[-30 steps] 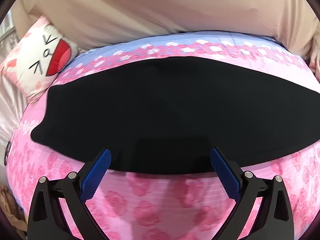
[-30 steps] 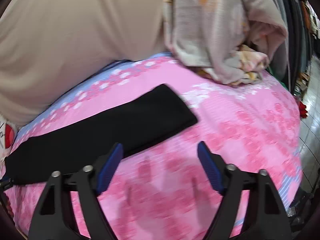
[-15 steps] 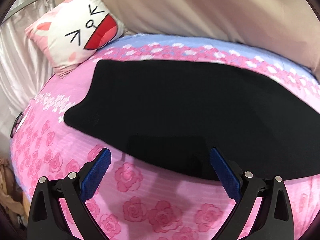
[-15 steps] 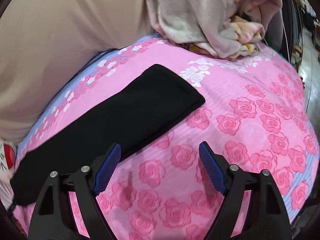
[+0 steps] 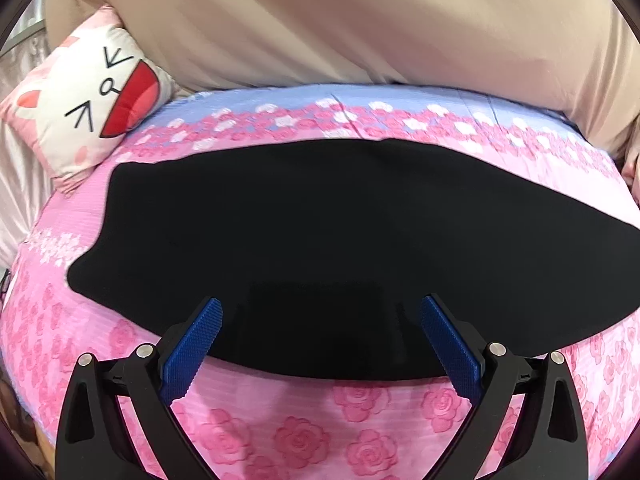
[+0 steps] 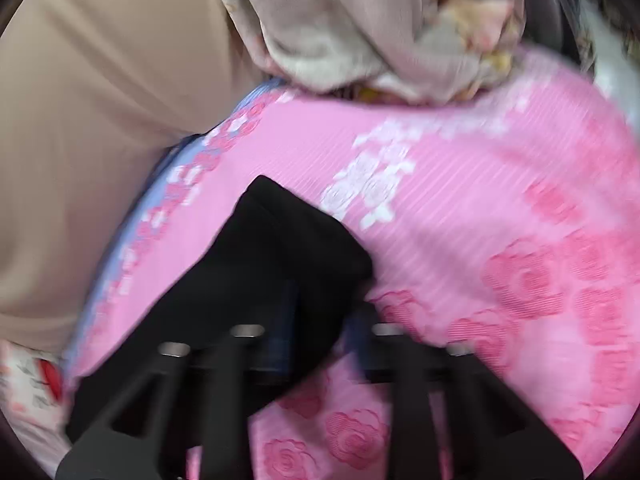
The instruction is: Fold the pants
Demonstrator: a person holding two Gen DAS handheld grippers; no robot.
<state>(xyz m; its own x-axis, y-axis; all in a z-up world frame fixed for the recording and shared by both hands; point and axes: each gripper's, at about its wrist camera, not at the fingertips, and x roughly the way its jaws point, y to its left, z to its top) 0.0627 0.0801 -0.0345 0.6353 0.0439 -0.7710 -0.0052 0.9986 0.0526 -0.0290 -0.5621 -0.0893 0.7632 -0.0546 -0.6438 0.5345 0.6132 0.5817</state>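
The black pants (image 5: 340,240) lie flat and lengthwise on the pink rose-print bed sheet (image 5: 360,420). The left gripper (image 5: 320,338) hovers over their near edge, fingers spread wide, holding nothing. The right gripper (image 6: 324,312) has just been closing, fingers pinching the pants' leg end. A cartoon pillow (image 5: 88,100) and a crumpled blanket (image 6: 360,28) sit beyond.

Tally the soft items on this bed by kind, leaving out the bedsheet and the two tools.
Black pants: 1
Cartoon-face pillow: 1
Beige quilt along the far side: 1
Crumpled blanket heap at the far corner: 1 heap; whether it is more than one piece cannot be told
Total: 4
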